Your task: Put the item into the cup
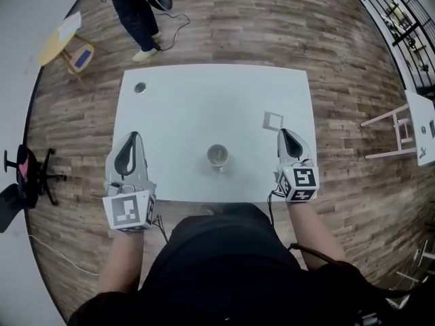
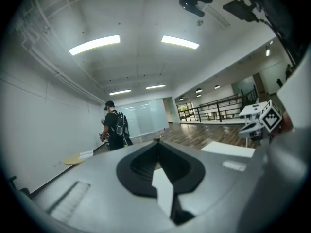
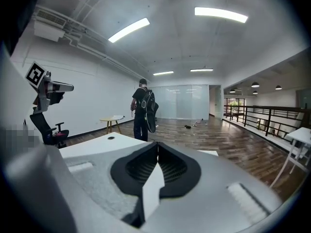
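**Both grippers closed and empty, one on each side of the cup**

The cup (image 1: pixel 217 156) stands upright near the front edge of the white bench (image 1: pixel 204 100), about midway across it. Its inside shows only as a grey patch, too small to tell whether anything lies in it.

The square item (image 1: pixel 272 120) lies flat on the bench beyond the cup and to its right, apart from it. It shows as a pale square with a lighter border, and what kind of thing it is cannot be made out.

The left gripper (image 1: pixel 134 135) sits well to the left of the cup, over the bench's front left part. Its own view shows the jaws pressed together with nothing between them.

The right gripper (image 1: pixel 283 132) sits to the right of the cup, with its tips near the square item but not touching it. Its jaws are also closed on nothing.

In both gripper views the gripper's grey body fills the lower half and hides the bench top close by.

Far beyond the cup, off the bench's far left corner, a person (image 1: pixel 139 12) stands on the wooden floor, cut off above the waist by the frame edge. A round hole (image 1: pixel 140 87) marks that corner of the bench.
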Available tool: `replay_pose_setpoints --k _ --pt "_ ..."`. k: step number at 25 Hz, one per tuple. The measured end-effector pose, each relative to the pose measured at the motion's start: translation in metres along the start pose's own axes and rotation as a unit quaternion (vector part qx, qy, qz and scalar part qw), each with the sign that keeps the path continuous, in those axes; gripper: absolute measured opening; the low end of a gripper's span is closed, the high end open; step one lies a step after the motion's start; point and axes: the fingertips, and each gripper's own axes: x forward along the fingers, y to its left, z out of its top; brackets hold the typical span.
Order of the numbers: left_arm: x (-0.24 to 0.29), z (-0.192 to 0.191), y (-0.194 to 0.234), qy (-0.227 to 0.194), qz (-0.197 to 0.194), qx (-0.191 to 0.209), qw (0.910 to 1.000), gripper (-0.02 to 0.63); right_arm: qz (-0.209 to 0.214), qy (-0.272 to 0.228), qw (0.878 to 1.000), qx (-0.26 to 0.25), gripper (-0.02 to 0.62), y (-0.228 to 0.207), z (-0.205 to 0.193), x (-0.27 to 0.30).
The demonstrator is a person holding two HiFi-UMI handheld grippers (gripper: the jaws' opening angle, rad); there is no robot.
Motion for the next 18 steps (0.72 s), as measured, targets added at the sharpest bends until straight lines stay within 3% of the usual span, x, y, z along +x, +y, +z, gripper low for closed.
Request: replay_pose_setpoints --k 4,8,18 --pt "0.010 0.001 -0.006 0.009 -0.008 0.005 0.9999 0.006 -0.003 0.006 1.000 0.015 0.065 -0.011 -0.011 0.004" --pt "0.020 -0.002 -0.012 0.023 -0.016 -0.014 0.9995 0.006 -0.011 0.026 0.999 0.030 0.089 -0.024 -0.029 0.014" --pt "0.025 -0.018 -0.026 0.066 -0.029 -0.002 0.9974 0.006 -0.016 0.082 0.995 0.063 0.149 -0.040 -0.071 0.040"
